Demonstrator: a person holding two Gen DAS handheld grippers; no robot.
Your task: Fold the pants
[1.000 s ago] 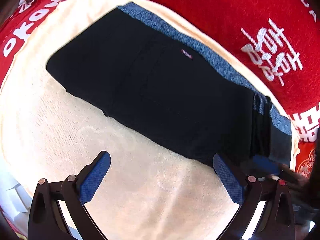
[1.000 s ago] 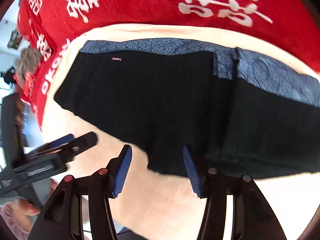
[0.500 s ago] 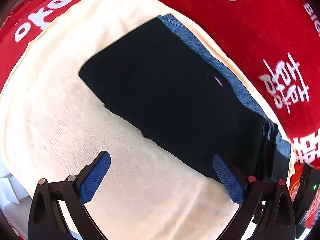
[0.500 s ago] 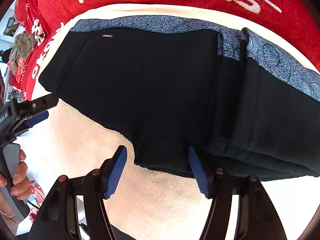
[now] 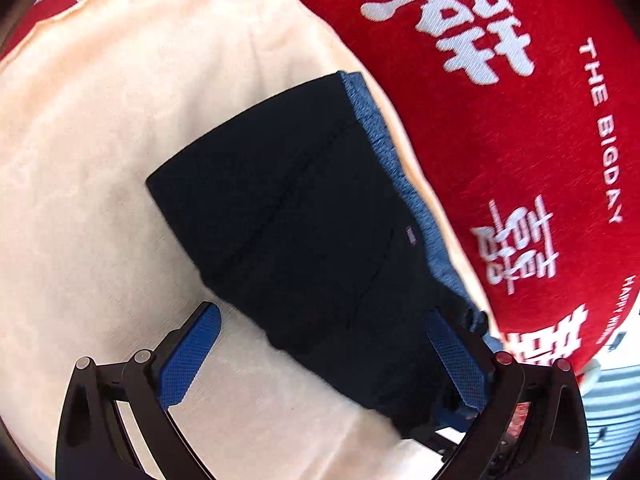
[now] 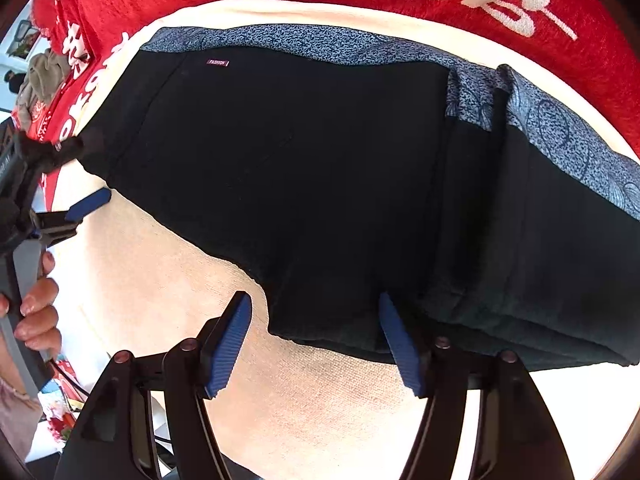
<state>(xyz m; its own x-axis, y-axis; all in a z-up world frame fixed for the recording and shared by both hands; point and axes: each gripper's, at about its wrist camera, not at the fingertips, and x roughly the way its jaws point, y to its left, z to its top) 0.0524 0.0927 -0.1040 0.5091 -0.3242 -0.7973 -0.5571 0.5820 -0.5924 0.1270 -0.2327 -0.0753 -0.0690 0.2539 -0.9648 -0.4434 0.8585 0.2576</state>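
Note:
Black pants (image 5: 304, 224) with a blue patterned waistband (image 5: 400, 184) lie folded on a cream towel (image 5: 100, 168). In the right wrist view the pants (image 6: 320, 168) fill the middle, with a folded layer on the right. My left gripper (image 5: 320, 356) is open, its jaws straddling the near edge of the pants. My right gripper (image 6: 316, 340) is open, its blue pads on either side of the pants' near hem corner. The left gripper also shows in the right wrist view (image 6: 80, 204), open by the pants' left end.
A red blanket with white characters (image 5: 520, 120) lies under the towel and surrounds it. A hand (image 6: 36, 300) holds the left gripper at the left edge. Clutter (image 6: 40, 80) sits beyond the bed at far left.
My left gripper has swung around toward the pants' end and come closer to the near edge. My right gripper has edged slightly closer to the hem. Both stay open.

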